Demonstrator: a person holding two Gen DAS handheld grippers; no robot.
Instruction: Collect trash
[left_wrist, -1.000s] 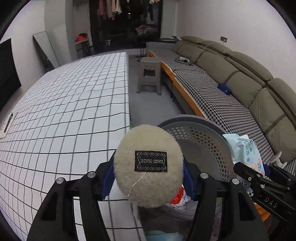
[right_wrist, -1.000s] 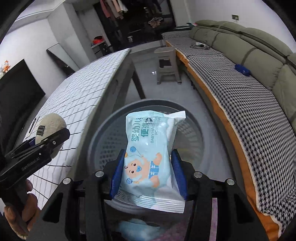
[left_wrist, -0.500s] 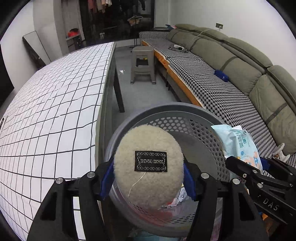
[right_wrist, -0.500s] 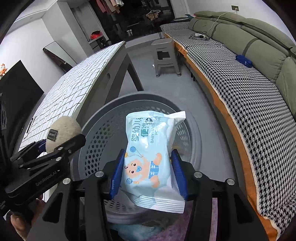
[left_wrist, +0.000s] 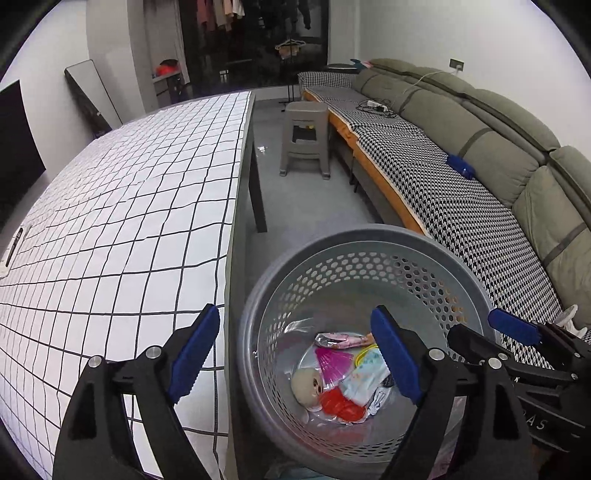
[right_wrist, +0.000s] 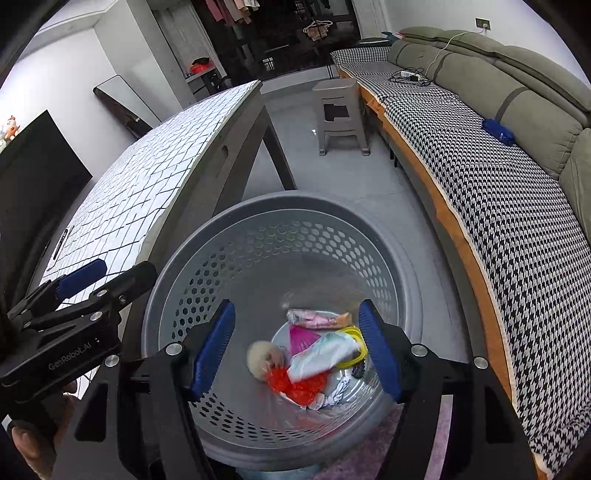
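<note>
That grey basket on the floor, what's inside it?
Inside the grey basket: a fluffy ball, a pale wipes pack, red wrapper, pink packets. Whatever lies beneath them is covered.

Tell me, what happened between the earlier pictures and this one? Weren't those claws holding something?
Both let go. The left gripper dropped its fluffy round puff and the right gripper its baby-wipes pack; both now lie in the grey basket among other rubbish. The jaws are opening, with nothing between them. Both grippers had shifted from beside the checked table to over the basket. Sofa and stool stayed put.
</note>
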